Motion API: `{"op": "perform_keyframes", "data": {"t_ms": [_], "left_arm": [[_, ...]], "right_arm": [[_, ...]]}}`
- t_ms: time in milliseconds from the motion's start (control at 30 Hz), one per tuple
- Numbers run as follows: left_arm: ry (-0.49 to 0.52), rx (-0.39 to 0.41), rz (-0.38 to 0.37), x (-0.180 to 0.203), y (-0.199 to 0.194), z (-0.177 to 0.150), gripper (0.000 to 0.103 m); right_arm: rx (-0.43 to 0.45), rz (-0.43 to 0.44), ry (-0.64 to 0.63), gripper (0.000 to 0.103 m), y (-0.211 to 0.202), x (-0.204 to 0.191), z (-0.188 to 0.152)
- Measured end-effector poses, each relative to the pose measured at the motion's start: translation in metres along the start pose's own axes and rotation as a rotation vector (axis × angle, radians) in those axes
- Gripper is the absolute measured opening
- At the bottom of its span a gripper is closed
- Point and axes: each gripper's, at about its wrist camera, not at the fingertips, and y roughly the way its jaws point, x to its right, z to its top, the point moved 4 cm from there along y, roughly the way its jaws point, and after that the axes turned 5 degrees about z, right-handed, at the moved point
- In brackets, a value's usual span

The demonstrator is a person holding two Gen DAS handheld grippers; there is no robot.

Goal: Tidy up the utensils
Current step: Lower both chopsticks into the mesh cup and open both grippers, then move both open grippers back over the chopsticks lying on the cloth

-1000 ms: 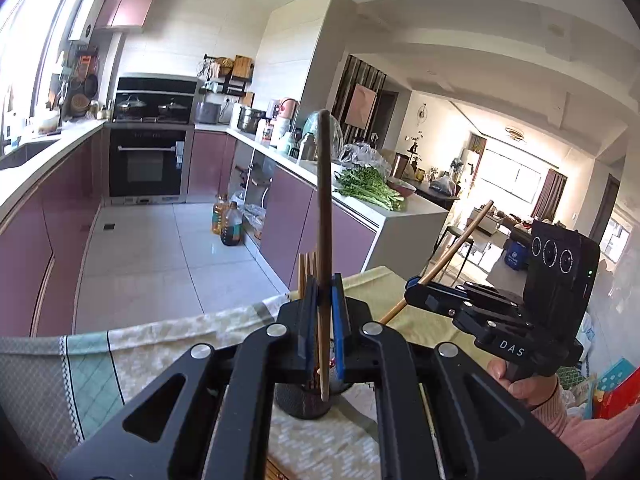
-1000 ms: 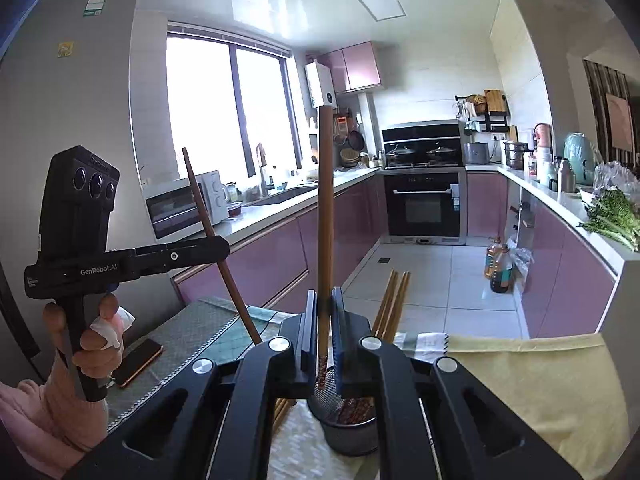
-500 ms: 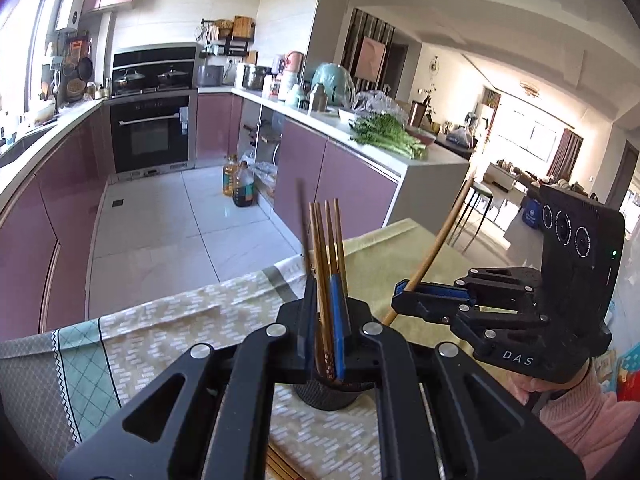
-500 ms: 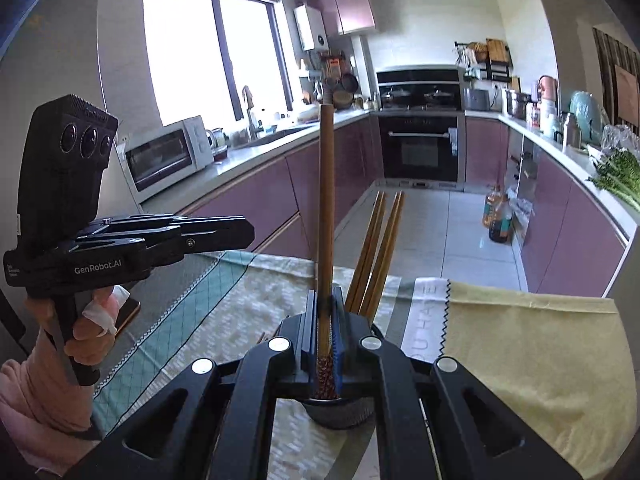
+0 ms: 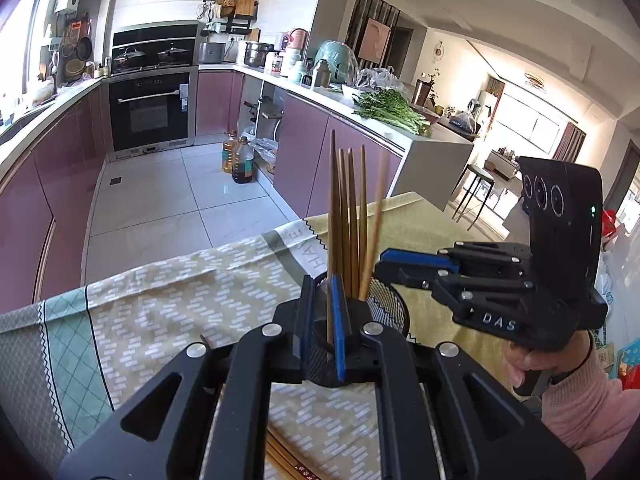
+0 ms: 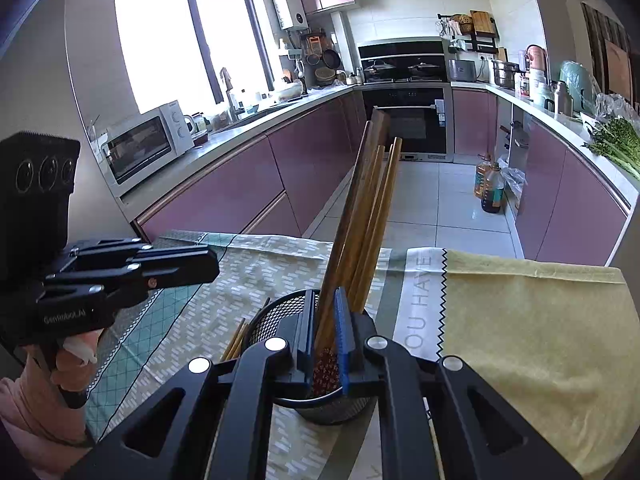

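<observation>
A: Both claws sit over the mesh cup (image 6: 280,320) on the worktop (image 6: 532,320). The right claw (image 6: 324,336) is clamped on a chopstick (image 6: 340,272) whose patterned end is already inside the cup. The left claw (image 5: 324,312) has a thin chopstick (image 5: 331,220) between its pads, but I can't tell whether it grips or has let go.

B: So the step is dropping them in?

A: I'd judge so. Best to lower until the tip meets the bottom, then part the pads slowly so the stick leans with the others (image 5: 352,216) instead of bouncing out. More chopsticks (image 6: 236,338) lie on the cloth (image 5: 180,304) near the cup.

B: Any writing?

A: "DAS" on the right tool, "GenRobot.AI" on the left, and "HAVE" printed on the cloth.
</observation>
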Motion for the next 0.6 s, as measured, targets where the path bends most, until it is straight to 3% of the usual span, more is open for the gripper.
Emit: {"op": "perform_keyframes", "data": {"t_ms": [200, 333, 433, 600], "left_arm": [[-0.03, -0.006, 0.002, -0.01, -0.002, -0.016, 0.014], [-0.043, 0.012, 0.017, -0.017, -0.011, -0.025, 0.024], [-0.056, 0.021, 0.042, -0.025, -0.018, -0.038, 0.029], [-0.073, -0.014, 0.093, -0.039, -0.022, -0.066, 0.035]], "right_arm": [[0.005, 0.0, 0.003, 0.011, 0.002, -0.004, -0.001], [0.035, 0.031, -0.01, 0.026, -0.009, -0.013, -0.006], [0.054, 0.065, -0.054, 0.028, -0.019, -0.03, -0.013], [0.023, 0.157, -0.128, 0.043, -0.023, -0.063, -0.034]]}}
